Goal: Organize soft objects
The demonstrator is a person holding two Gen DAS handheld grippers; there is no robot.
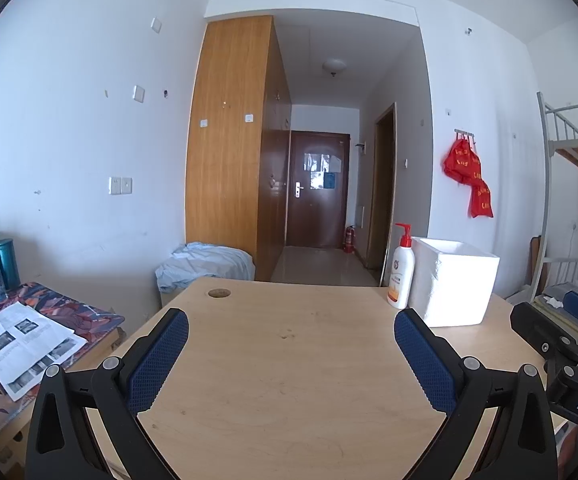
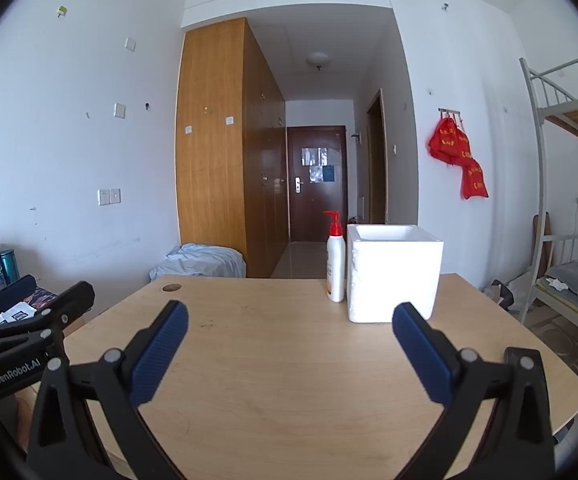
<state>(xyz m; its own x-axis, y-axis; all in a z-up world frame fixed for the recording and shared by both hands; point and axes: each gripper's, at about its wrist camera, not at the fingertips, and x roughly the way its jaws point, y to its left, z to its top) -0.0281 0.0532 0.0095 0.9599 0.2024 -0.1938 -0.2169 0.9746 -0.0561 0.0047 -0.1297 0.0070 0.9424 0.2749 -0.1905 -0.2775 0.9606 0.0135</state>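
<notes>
Blue-padded, your left tongs [image 1: 291,360] and right tongs [image 2: 289,354] gape wide, holding nothing, over bare bench [image 2: 273,360]. Far right near the edge stand a white foam box [image 2: 393,276] and a pump bottle [image 2: 335,264]; no soft objects show on the bench.

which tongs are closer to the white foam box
Right. The right tongs are open with the white foam box just ahead, slightly to their right. The left tongs, also open, sit further left of it.
</notes>
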